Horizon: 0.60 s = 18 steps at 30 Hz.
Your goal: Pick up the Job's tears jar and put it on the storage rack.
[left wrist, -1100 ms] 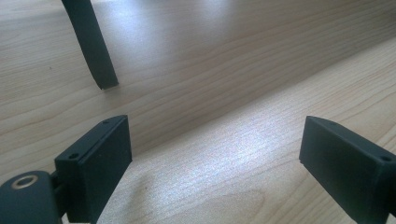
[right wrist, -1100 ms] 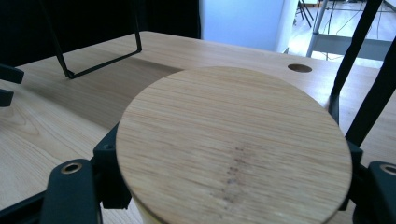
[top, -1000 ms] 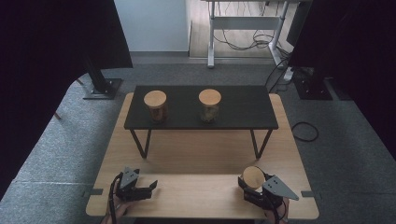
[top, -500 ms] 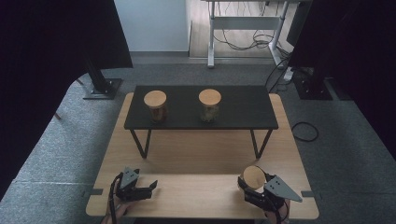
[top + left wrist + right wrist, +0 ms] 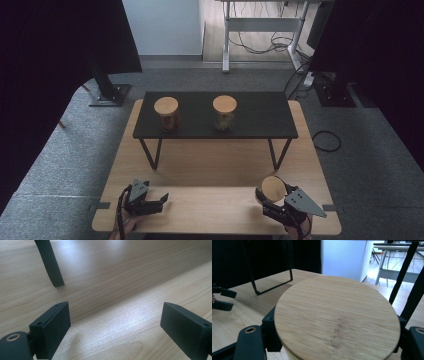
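Surroundings: grey carpet, dark curtains at both sides, pale wooden tabletop (image 5: 210, 170) carrying a low black shelf (image 5: 260, 114) on thin metal legs.
Shelf jars: two jars stand well apart on the shelf, left jar (image 5: 166, 114) and right jar (image 5: 224, 113), each closed by a round wooden lid; contents show brownish through the sides, too small to identify.
Held jar: third jar (image 5: 272, 188) at the near right of the tabletop, wooden lid (image 5: 337, 318) on top; contents hidden by the lid.
Right claw (image 5: 274, 199): pinching the held jar below its lid, one black jaw at each side.
Left claw (image 5: 159, 202): spread wide with nothing between the jaws, low over bare wood at the near left, close to a shelf leg (image 5: 50, 263).
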### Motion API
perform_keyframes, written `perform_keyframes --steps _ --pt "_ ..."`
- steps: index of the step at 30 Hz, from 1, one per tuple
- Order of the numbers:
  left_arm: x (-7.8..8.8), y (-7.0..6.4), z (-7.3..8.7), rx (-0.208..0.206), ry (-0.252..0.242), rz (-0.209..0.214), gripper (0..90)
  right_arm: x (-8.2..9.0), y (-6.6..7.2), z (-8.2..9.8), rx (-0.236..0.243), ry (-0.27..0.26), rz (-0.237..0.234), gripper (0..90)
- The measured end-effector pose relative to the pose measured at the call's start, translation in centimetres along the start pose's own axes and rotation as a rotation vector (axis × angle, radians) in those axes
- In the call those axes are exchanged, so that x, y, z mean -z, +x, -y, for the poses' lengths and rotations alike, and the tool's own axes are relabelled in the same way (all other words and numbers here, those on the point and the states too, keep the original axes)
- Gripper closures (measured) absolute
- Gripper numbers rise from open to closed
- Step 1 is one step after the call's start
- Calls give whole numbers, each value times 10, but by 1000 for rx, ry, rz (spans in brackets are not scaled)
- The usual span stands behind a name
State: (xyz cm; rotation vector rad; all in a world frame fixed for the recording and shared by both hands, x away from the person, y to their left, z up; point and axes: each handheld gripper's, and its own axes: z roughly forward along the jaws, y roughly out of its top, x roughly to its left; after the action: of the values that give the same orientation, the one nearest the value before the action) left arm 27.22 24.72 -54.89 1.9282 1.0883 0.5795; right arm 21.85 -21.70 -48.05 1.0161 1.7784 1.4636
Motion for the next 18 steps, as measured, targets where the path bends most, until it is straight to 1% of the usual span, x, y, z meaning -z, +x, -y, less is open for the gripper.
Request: perform_keyframes --steps 12,18 --pt "0 0 0 1 2 -3 86 2 6 -14 17 -26 -14 244" --pt "0 0 0 5 0 -1 85 1 6 -20 15 -45 -21 244"
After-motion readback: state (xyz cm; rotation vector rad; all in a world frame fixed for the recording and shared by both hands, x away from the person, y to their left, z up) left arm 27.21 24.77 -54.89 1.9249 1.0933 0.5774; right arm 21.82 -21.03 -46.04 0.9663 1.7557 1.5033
